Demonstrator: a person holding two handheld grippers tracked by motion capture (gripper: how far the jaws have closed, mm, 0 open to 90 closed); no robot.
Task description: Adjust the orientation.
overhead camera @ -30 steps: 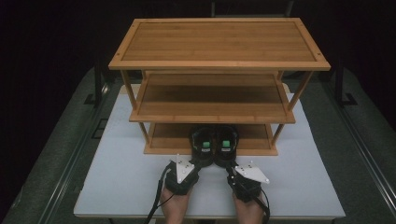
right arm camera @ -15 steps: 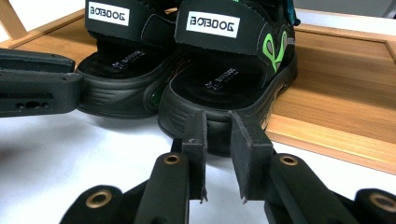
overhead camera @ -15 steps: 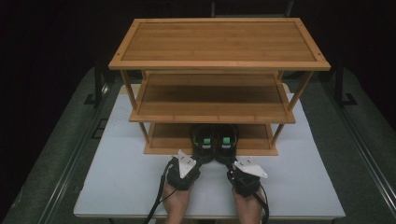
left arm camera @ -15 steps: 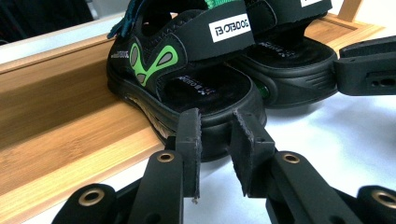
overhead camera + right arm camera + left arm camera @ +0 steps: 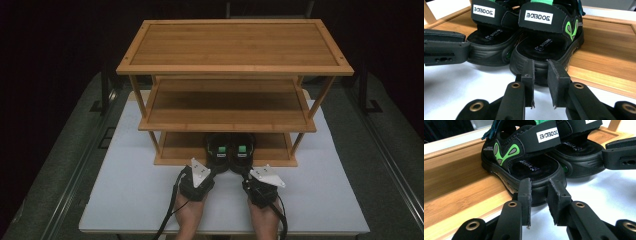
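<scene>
Update: both hands have crept forward a touch over the last second. The left gripper (image 5: 215, 170) and right gripper (image 5: 242, 171) now sit closer to the sandal heels than they did. The change is small, and the grey plates on top read a bit further up the desk (image 5: 125, 200).

Jaws on both are nearly closed, with just a narrow slit between the pads. The slits are empty and neither gripper holds anything. This looks like a nudge, not a grasp.

In the left gripper view, the left sandal (image 5: 524, 157) has its heel directly ahead of the jaw tips of the left gripper (image 5: 540, 188). It is touching or just shy of them, I can't tell which. The right gripper view shows the same, with the right sandal (image 5: 546, 37) dead ahead of the right gripper (image 5: 540, 68).

The sandals (image 5: 230, 149) stand side by side on the bottom shelf (image 5: 180, 146) of the wooden rack (image 5: 235, 47), toes pointing away from the jaws. Their heels overhang the shelf lip towards the jaws. The pair looks roughly where it was, maybe slightly deeper, but I can't confirm that.

My read is that the pair is being pushed home onto the shelf and is almost done. A short, even push from both sides should finish it. An uneven push could skew one sandal.
</scene>
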